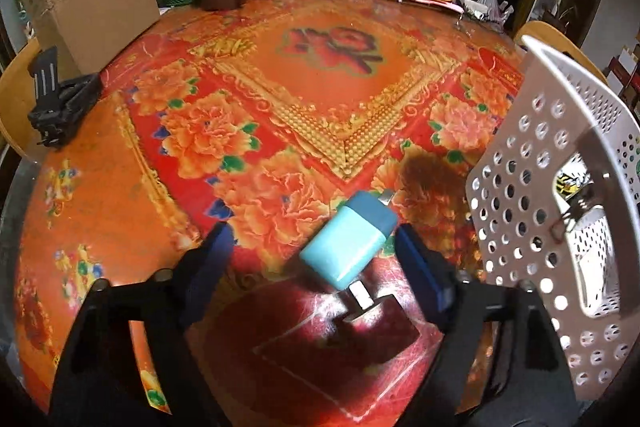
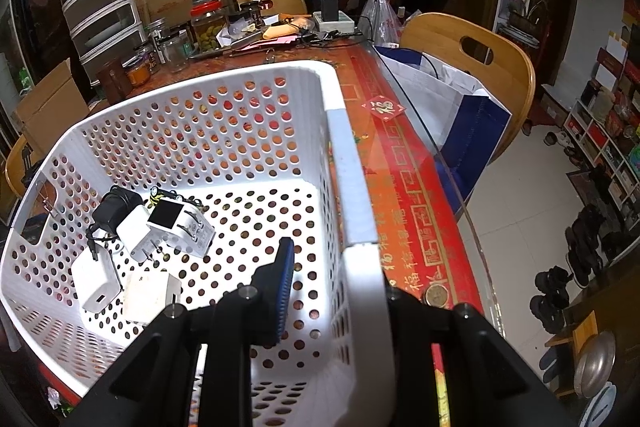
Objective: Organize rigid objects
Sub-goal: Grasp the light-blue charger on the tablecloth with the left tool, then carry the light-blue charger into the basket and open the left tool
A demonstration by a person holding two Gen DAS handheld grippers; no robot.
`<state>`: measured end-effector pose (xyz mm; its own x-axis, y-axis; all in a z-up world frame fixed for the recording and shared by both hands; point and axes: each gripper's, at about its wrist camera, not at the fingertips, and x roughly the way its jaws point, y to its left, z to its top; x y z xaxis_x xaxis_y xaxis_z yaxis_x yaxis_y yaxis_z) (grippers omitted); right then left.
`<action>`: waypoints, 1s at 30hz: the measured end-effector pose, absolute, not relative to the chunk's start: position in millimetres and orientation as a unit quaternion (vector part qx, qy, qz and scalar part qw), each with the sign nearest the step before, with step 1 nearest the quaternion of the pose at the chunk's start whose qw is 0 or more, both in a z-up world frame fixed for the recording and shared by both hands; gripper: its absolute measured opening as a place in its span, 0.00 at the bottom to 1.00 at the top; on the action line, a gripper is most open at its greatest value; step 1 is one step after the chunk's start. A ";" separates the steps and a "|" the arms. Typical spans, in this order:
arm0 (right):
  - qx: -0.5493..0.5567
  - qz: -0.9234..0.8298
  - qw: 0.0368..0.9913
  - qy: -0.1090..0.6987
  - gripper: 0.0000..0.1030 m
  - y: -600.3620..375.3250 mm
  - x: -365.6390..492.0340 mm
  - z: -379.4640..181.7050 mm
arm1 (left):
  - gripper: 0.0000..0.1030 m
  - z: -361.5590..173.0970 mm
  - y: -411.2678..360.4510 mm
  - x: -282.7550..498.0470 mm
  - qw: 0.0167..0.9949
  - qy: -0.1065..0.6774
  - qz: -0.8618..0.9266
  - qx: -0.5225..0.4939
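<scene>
While the teal charger [image 1: 349, 241] lies tilted on the flowered tablecloth [image 1: 280, 99] with its metal prongs toward the camera, the left gripper [image 1: 314, 249] stands around it with jaws apart, neither pad visibly pressing on it. Just to its right sits the white perforated basket [image 2: 352, 187], which holds several white chargers [image 2: 96, 279] and a black adapter [image 2: 114, 207]. The right gripper [image 2: 340, 267] is clamped on the basket's near rim, one finger inside the wall and the other hidden outside it.
</scene>
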<state>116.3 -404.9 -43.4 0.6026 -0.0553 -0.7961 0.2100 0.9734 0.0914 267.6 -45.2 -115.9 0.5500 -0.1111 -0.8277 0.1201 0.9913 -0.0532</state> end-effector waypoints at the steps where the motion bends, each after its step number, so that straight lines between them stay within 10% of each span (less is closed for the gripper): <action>1: 0.088 -0.075 0.891 0.439 0.24 -404.9 116.4 -43.3 | 0.76 -117.3 -47.2 268.5 0.881 0.468 -0.066 0.006; 6: 0.087 -0.075 0.891 0.439 0.24 -405.3 116.0 -43.1 | 0.70 -122.6 -54.4 272.5 0.882 0.466 -0.066 0.012; 8: 0.087 -0.074 0.891 0.439 0.24 -405.5 116.2 -42.8 | 0.36 -124.7 -57.5 271.1 0.882 0.466 -0.067 0.025; 12: 0.088 -0.075 0.891 0.439 0.24 -405.6 116.0 -42.9 | 0.23 -114.5 -56.4 262.4 0.899 0.435 -0.041 0.042; 30: 0.088 -0.071 0.892 0.437 0.24 -405.5 115.7 -42.4 | 0.24 -15.6 -13.8 254.3 0.935 0.350 0.031 0.043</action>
<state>115.7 -405.5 -42.4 0.6077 -0.0504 -0.7926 0.2046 0.9742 0.0949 254.3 -13.8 -15.6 0.7531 0.0873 -0.6521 -0.0276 0.9945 0.1013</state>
